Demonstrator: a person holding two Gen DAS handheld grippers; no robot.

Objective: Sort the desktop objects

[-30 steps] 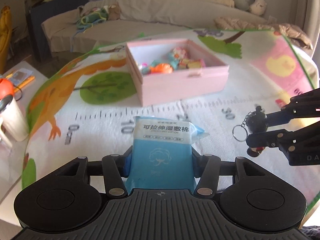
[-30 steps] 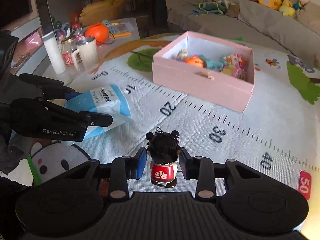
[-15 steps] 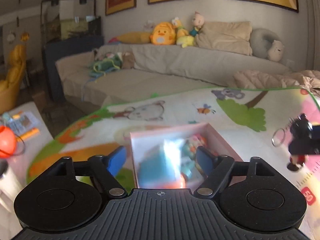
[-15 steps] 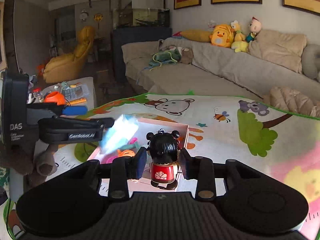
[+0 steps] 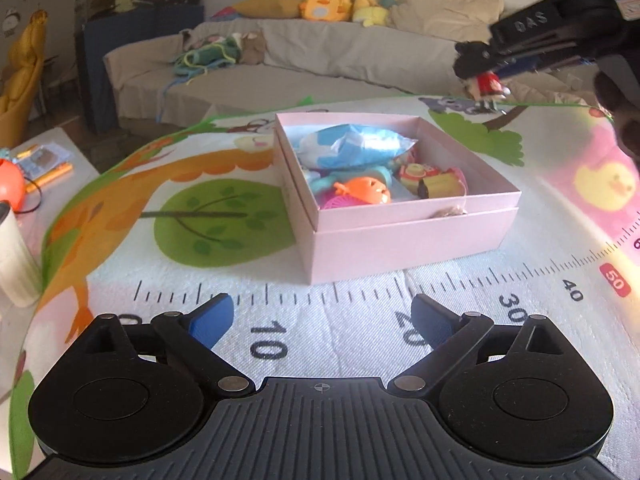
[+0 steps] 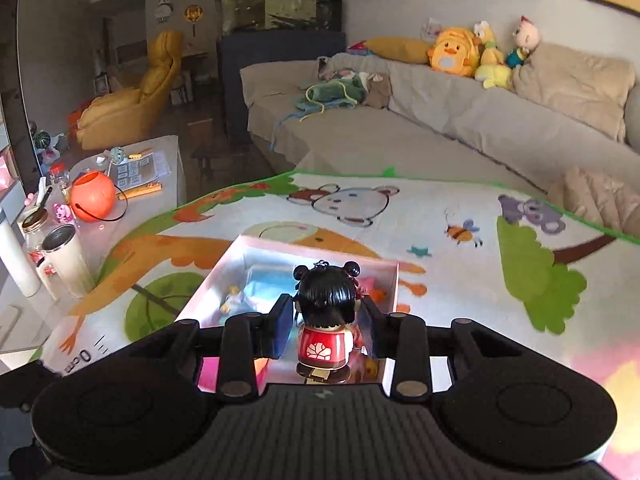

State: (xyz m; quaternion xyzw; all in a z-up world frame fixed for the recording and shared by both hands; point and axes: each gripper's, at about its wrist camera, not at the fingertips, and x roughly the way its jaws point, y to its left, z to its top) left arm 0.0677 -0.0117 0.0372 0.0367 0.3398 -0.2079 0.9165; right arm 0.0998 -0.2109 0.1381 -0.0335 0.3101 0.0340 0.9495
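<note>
A cartoon-printed play mat [image 5: 224, 216] with a ruler strip covers the table; the pink box [image 5: 404, 236] sits directly on it.

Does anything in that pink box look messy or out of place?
Only the blue packet: it lies crumpled and tilted atop the toys at the far end of the pink box, not flat. Nothing looks spilled or broken.

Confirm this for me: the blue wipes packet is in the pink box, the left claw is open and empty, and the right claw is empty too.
Not quite. The right claw is not empty: it is shut on the doll keychain, as the right wrist view shows. The rest stands: the blue wipes packet lies in the pink box, and the left claw is open and empty.
</note>
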